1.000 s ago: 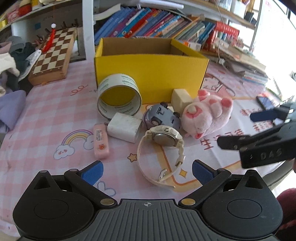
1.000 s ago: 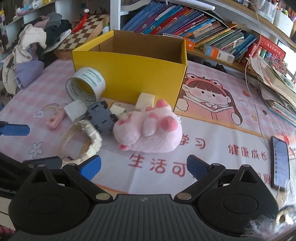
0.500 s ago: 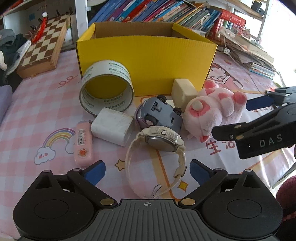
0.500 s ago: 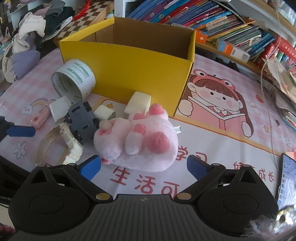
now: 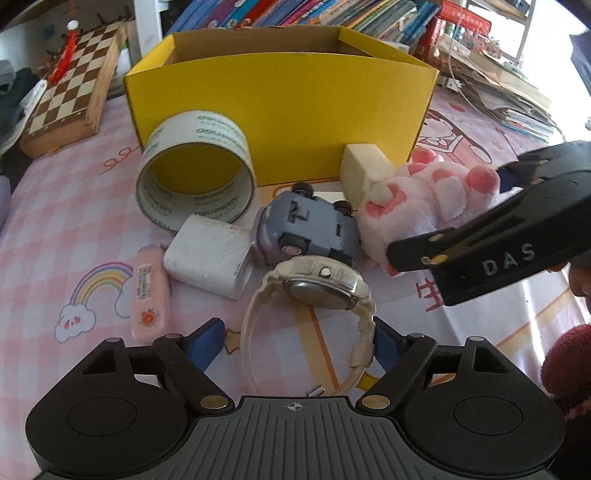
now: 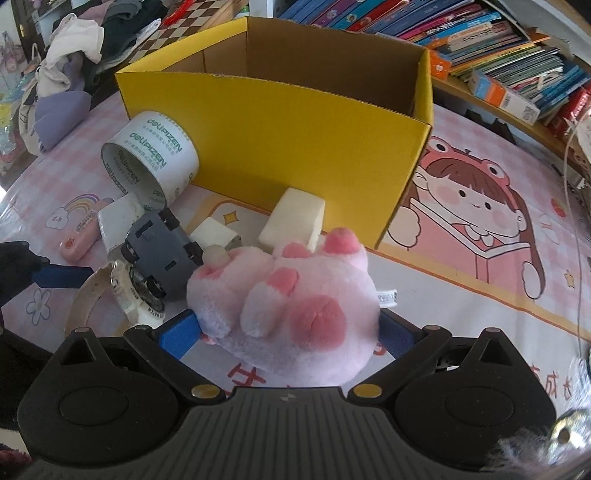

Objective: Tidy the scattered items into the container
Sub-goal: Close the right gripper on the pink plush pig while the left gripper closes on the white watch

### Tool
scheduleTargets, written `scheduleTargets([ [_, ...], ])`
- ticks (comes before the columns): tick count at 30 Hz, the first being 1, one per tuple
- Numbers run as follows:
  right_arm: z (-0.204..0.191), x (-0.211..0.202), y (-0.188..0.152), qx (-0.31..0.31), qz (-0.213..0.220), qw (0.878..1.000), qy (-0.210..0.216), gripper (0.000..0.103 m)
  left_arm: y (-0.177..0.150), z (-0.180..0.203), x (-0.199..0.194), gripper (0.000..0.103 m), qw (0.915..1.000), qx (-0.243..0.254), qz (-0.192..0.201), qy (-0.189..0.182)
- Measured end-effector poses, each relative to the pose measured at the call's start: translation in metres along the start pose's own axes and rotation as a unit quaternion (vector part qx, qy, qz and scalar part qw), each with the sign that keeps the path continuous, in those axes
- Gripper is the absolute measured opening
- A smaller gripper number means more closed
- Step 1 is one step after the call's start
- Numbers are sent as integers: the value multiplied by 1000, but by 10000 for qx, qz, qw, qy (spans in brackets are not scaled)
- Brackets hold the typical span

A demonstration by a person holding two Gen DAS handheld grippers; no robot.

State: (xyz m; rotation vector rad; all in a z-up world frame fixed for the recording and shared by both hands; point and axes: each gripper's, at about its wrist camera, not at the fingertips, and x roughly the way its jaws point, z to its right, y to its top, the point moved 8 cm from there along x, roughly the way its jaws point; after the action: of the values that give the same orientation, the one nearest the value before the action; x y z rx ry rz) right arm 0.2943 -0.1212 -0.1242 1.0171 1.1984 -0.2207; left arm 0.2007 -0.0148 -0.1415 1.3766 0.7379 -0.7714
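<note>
An open yellow box (image 5: 280,107) stands at the back, also in the right wrist view (image 6: 280,125). In front of it lie a tape roll (image 5: 195,173), white charger (image 5: 208,256), pink eraser (image 5: 147,295), grey toy car (image 5: 306,229), cream watch (image 5: 317,291), cream blocks (image 6: 291,219) and a pink plush (image 6: 288,299). My left gripper (image 5: 297,341) is open, its fingers on either side of the watch strap. My right gripper (image 6: 286,332) is open with the plush between its fingers; it also shows in the left wrist view (image 5: 495,243).
A chessboard (image 5: 74,85) and a pile of clothes (image 6: 70,62) lie at the back left. Bookshelves (image 6: 480,33) run behind the box, with stacked papers (image 5: 495,85) at the right. The pink cartoon tablecloth (image 6: 480,236) covers the table.
Both grippers have moved forward and lower. The watch now lies between the left fingers and the plush between the right fingers. Nothing has been lifted.
</note>
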Motion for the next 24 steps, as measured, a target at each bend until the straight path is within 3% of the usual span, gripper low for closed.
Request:
scheduleTargets([
  [3,1,6,3,22,-43,10000,70,103,2,1,0,73,10000,43,3,0],
  [18,1,25,13,66,-209,9993,300,103,8,6,6,69,9996,265,-1,57],
  [24,-3,22,16,-32,-189,9993,311,93,7,4,3,63,9998,181,-48,-97],
])
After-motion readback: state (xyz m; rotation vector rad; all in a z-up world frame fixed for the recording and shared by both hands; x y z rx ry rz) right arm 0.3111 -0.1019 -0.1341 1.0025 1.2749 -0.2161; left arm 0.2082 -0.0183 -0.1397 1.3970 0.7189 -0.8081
